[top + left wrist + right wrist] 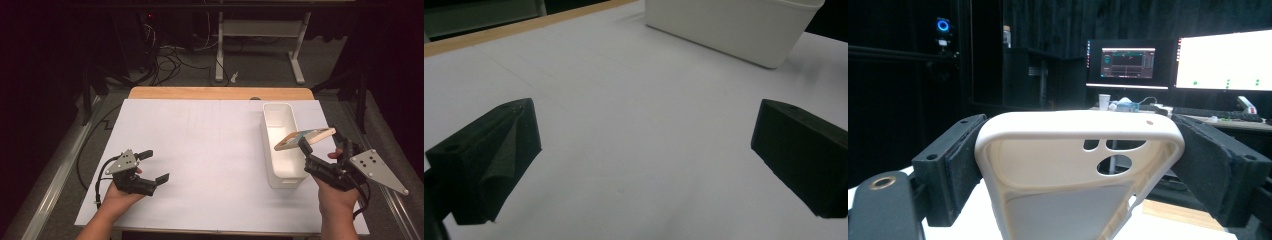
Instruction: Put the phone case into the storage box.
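I'm holding one phone case (305, 138) clamped in my right gripper (306, 146) above the single bin (278, 120); my left gripper (152, 166) is gaping left of it.

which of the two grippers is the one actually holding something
The right gripper, over the white bin: its jaws clamp a cream phone case. The left gripper is open above the white table.

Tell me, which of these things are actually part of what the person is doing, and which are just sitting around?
Part of the job:
- phone case, clamped in the right gripper
- white bin, right under the case
- left gripper, open and holding nothing

Just lying about:
- monitors on a desk behind
- paper cup beside them
- cables on the floor
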`<control>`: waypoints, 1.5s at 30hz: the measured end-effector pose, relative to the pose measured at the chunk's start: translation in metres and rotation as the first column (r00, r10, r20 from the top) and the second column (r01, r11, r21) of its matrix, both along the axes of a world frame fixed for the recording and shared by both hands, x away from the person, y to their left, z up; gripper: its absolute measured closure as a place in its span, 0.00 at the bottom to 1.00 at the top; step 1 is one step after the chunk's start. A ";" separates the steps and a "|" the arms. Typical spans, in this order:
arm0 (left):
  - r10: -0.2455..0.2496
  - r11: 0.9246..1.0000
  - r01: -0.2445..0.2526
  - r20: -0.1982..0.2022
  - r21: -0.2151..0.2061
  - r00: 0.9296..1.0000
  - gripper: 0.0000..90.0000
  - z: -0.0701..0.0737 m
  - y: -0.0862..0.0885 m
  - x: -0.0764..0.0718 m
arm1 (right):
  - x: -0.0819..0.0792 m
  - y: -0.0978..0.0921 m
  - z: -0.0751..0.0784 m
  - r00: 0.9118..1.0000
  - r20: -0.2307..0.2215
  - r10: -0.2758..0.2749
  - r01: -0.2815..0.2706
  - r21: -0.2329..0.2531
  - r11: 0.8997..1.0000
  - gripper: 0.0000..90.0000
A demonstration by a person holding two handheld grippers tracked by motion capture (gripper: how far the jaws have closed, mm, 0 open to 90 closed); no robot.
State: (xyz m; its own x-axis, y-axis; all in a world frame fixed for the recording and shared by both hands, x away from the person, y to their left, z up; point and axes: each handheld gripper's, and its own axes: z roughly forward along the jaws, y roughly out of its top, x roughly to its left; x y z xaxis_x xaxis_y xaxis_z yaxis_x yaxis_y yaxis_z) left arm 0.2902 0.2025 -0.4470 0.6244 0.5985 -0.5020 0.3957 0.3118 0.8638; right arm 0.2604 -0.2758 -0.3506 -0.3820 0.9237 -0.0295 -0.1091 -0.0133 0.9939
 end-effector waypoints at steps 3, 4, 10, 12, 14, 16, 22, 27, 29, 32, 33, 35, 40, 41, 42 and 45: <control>-0.002 1.000 0.002 0.000 0.001 1.000 0.01 0.000 0.000 0.000 | 0.007 0.003 -0.001 1.000 -0.015 -0.003 0.003 -0.005 1.000 0.14; -0.002 1.000 0.002 0.000 -0.001 1.000 0.01 0.000 0.000 0.000 | 0.009 0.004 -0.001 1.000 -0.019 -0.005 0.005 -0.009 1.000 0.14; -0.004 1.000 0.004 0.001 -0.001 1.000 0.01 0.000 0.001 0.000 | 0.023 0.012 0.002 0.999 -0.032 -0.032 0.031 -0.033 0.999 0.14; -0.003 1.000 0.003 0.001 0.000 1.000 0.01 0.000 0.001 0.000 | 0.027 0.013 0.004 0.999 -0.033 -0.039 0.038 -0.035 0.999 0.14; -0.003 1.000 0.003 0.002 0.000 1.000 0.01 0.001 0.001 0.000 | 0.031 0.014 0.006 0.998 -0.033 -0.051 0.050 -0.037 0.998 0.14; -0.003 1.000 0.003 0.003 0.000 1.000 0.01 0.001 0.001 0.000 | 0.036 0.014 0.009 0.998 -0.032 -0.060 0.059 -0.040 0.997 0.14; -0.001 1.000 0.001 0.001 -0.007 1.000 0.01 0.001 0.002 0.000 | 0.046 0.017 0.015 0.995 -0.034 -0.091 0.089 -0.058 0.994 0.14; 0.000 1.000 0.000 0.000 -0.012 1.000 0.01 0.001 0.002 0.000 | 0.056 0.021 0.015 0.993 -0.040 -0.109 0.106 -0.063 0.992 0.14; -0.002 1.000 0.002 -0.001 -0.011 1.000 0.01 0.001 0.002 0.000 | 0.060 0.022 0.015 0.992 -0.044 -0.115 0.113 -0.061 0.992 0.14; -0.005 1.000 0.005 0.003 -0.011 1.000 0.02 0.001 0.002 -0.001 | 0.066 0.024 0.015 0.991 -0.048 -0.126 0.123 -0.066 0.990 0.14; -0.006 1.000 0.006 0.004 -0.011 1.000 0.02 0.001 0.002 -0.001 | 0.067 0.025 0.016 0.990 -0.050 -0.129 0.125 -0.066 0.990 0.14; -0.004 1.000 0.004 0.003 -0.016 1.000 0.02 0.001 0.002 -0.001 | 0.070 0.027 0.017 0.990 -0.049 -0.133 0.129 -0.065 0.989 0.14; -0.001 1.000 0.001 0.000 -0.022 1.000 0.01 0.002 0.003 0.000 | 0.078 0.031 0.021 0.987 -0.049 -0.153 0.149 -0.077 0.986 0.14; 0.002 1.000 -0.002 -0.002 -0.024 1.000 0.01 0.002 0.003 0.000 | 0.080 0.032 0.021 0.987 -0.051 -0.155 0.151 -0.074 0.986 0.14; 0.007 1.000 -0.007 -0.001 -0.024 1.000 0.01 0.002 0.003 0.000 | 0.082 0.032 0.022 0.986 -0.050 -0.157 0.152 -0.077 0.985 0.14; 0.005 1.000 -0.005 -0.001 -0.027 1.000 0.00 0.002 0.004 0.000 | 0.088 0.033 0.023 0.984 -0.057 -0.167 0.162 -0.084 0.983 0.14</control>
State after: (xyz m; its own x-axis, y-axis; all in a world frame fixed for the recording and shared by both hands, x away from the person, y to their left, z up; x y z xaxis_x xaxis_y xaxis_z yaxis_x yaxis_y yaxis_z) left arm 0.2903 0.2062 -0.4445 0.6211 0.5878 -0.5184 0.3949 0.3366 0.8548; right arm 0.3480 -0.2432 -0.3278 -0.2284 0.9698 -0.0851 -0.0404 0.0779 0.9961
